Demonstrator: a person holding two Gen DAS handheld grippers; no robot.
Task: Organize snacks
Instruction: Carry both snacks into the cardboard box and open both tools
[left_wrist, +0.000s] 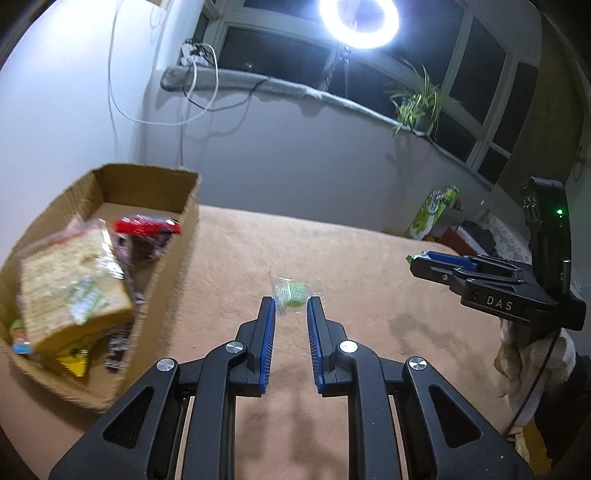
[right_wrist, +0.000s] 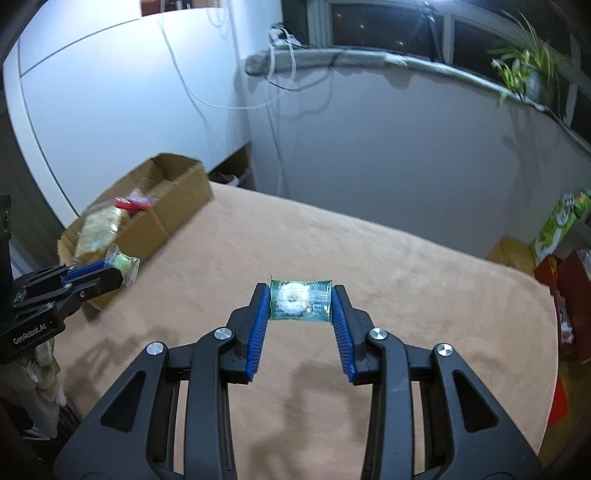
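My left gripper (left_wrist: 291, 304) is shut on a small clear-wrapped green candy (left_wrist: 293, 294), lifted above the tan cloth (left_wrist: 332, 258). In the right wrist view that same gripper (right_wrist: 122, 271) shows at the left edge with the candy (right_wrist: 122, 264) at its tips. My right gripper (right_wrist: 300, 301) is shut on a dark green shiny packet (right_wrist: 299, 301), held crosswise between the blue pads. From the left wrist view the right gripper (left_wrist: 415, 260) appears at the right, a green scrap at its tip. An open cardboard box (left_wrist: 147, 181) with several snack packs sits at the left.
A bread-like pack (left_wrist: 70, 291) and a red-topped pack (left_wrist: 147, 229) lie in the box (right_wrist: 177, 192). A green carton (left_wrist: 434, 212) and red boxes stand beyond the table's right end. A wall with cables, a window sill with a plant (left_wrist: 417, 103) and a ring light are behind.
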